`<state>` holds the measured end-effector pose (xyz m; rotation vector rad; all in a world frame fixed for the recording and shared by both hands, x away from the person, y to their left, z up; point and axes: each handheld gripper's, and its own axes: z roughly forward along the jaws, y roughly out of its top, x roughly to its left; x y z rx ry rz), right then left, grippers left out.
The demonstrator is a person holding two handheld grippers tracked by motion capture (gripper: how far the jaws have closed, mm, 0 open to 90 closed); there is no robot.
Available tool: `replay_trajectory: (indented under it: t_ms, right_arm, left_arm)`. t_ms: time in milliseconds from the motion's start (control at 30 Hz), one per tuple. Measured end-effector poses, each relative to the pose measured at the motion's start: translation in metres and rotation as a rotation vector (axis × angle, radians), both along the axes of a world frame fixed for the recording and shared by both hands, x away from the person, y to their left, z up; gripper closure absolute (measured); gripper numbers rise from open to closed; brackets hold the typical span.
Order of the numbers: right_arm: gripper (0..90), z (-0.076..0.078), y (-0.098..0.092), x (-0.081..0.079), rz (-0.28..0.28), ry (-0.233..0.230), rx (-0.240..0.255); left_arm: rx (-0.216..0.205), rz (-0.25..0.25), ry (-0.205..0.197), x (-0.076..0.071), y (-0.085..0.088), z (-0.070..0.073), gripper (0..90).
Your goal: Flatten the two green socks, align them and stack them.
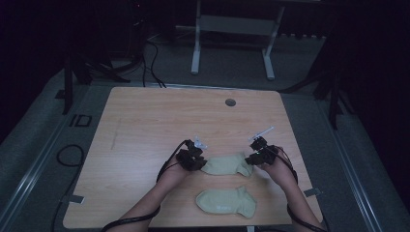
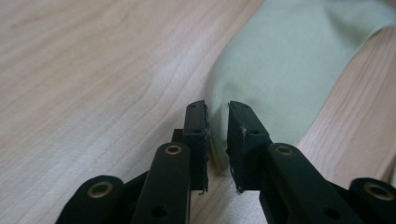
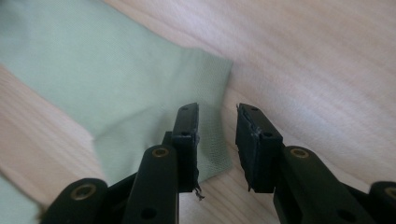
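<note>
Two pale green socks lie on the wooden table [image 1: 145,121]. The farther sock [image 1: 226,164] stretches flat between my two grippers, and the nearer sock [image 1: 226,200] lies by the front edge. My left gripper [image 1: 201,164] is at the farther sock's left end. In the left gripper view its jaws [image 2: 217,109] stand slightly apart, with the edge of the sock [image 2: 289,60] in the gap. My right gripper [image 1: 250,160] is at the right end. Its jaws [image 3: 217,112] are parted over the cuff of the sock [image 3: 116,84], not pressing on it.
A round cable hole [image 1: 230,102] sits near the table's far edge. Behind the table stands a white desk frame [image 1: 232,29] on the grey floor. Cables [image 1: 67,154] loop on the floor at the left. Both forearms come in over the front edge.
</note>
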<state>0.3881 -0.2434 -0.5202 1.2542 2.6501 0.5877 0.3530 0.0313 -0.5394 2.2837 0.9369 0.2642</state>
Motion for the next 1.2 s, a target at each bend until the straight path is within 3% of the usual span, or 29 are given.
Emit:
replay_trajectory:
  t_ms: [100,200,267,467,767,1067,1200]
  right_arm:
    - [70.6,0.009,0.004,-0.006,0.023,-0.024,0.011]
    - [71.1,0.012,0.011,-0.014,0.037,-0.034,0.048]
    - [71.1,0.009,0.016,-0.018,0.046,-0.037,0.059]
    - [70.8,-0.014,0.021,-0.024,0.055,-0.031,0.022]
    - [68.9,-0.018,0.011,-0.032,0.106,-0.085,0.002]
    - [68.6,-0.017,0.02,-0.02,0.117,-0.071,-0.007]
    - [68.3,-0.016,0.023,-0.012,0.115,-0.057,0.002]
  left_arm:
    - [-0.03,0.022,-0.034,-0.005,0.0,0.01,72.5]
    - [-0.043,-0.007,-0.037,-0.01,-0.007,0.013,77.5]
    - [-0.027,-0.029,-0.026,-0.012,-0.015,0.009,78.4]
    - [0.009,-0.028,0.01,-0.008,-0.024,-0.01,81.4]
    - [-0.006,-0.021,0.009,-0.007,-0.019,-0.015,83.8]
    - [0.004,-0.001,0.008,0.001,-0.014,-0.014,83.5]
    - [-0.012,0.018,0.016,0.004,-0.009,-0.015,83.0]
